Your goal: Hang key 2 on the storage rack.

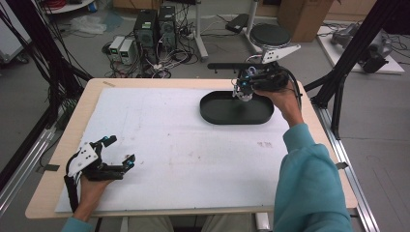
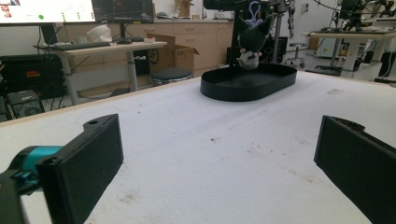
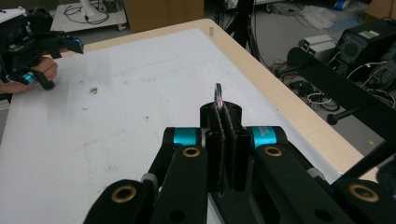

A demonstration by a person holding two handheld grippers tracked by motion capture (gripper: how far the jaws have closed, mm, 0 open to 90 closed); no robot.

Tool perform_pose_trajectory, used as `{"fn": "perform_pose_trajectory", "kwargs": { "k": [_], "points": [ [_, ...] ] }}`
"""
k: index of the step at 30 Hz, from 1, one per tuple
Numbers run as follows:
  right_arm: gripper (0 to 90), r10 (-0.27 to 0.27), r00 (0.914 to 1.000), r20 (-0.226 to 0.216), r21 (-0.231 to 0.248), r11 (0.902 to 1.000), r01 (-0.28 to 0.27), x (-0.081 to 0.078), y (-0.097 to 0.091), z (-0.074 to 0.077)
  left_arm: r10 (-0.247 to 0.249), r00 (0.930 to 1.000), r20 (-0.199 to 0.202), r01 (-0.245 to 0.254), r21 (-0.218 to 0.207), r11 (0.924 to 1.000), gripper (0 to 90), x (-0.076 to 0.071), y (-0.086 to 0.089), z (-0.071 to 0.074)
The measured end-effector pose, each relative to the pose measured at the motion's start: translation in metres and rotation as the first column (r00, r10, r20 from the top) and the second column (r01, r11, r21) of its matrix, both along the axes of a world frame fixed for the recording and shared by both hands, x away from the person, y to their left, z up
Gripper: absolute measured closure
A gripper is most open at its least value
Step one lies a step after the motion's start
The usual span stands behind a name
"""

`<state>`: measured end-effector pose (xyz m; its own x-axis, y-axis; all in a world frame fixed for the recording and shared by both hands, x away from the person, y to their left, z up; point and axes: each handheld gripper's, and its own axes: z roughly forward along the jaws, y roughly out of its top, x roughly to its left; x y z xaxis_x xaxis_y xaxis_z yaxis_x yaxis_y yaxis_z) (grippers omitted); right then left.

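Observation:
A small dark plush keychain (image 2: 251,44) with a pale underside hangs above the far end of the black oval tray (image 2: 233,91). My right gripper (image 1: 245,86) is over the tray's (image 1: 212,112) far edge, with the plush (image 1: 245,95) dangling under it. In the right gripper view the jaws (image 3: 223,114) are shut on the keychain's thin ring (image 3: 218,95), which sticks up between them. My left gripper (image 1: 119,151) rests low over the near left of the white mat, open, and its jaws (image 2: 219,158) have nothing between them.
The white mat (image 1: 179,145) covers most of the wooden table (image 1: 72,123). Black frame posts (image 1: 355,46) stand at both sides. Computers (image 1: 154,26), cables and a stool (image 1: 270,35) are on the floor beyond the far edge.

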<state>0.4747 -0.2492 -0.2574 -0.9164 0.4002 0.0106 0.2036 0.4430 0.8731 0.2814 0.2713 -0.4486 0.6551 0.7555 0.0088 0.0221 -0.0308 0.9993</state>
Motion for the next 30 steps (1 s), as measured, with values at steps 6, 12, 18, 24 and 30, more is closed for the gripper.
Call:
{"fn": "perform_pose_trajectory", "kwargs": {
  "k": [6,12,18,24,30],
  "points": [
    [88.7,-0.014,0.9999,0.002,-0.023,0.9996,0.014,0.011,-0.001,0.005,0.005,1.0,-0.007,-0.005,-0.01,0.9999,1.7,0.001,0.002,-0.003],
    [88.7,-0.023,0.9995,-0.022,-0.054,0.9983,0.022,0.021,0.002,0.008,0.014,0.9999,-0.01,-0.014,-0.018,0.9997,1.7,0.001,0.003,-0.005],
    [88.7,-0.034,0.9993,-0.018,-0.083,0.996,0.033,0.031,0.006,0.015,0.019,0.9998,-0.006,-0.019,-0.025,0.9995,1.7,0.001,0.004,-0.006],
    [88.7,-0.041,0.9988,-0.025,-0.11,0.9932,0.038,0.037,0.012,0.023,0.022,0.9997,-0.006,-0.023,-0.023,0.9995,1.7,0.0,0.003,-0.006],
    [88.7,-0.06,0.9976,-0.034,-0.142,0.9884,0.055,0.045,0.013,0.024,0.027,0.9996,-0.006,-0.028,-0.023,0.9994,1.7,0.0,0.003,-0.007]
  ]
}}
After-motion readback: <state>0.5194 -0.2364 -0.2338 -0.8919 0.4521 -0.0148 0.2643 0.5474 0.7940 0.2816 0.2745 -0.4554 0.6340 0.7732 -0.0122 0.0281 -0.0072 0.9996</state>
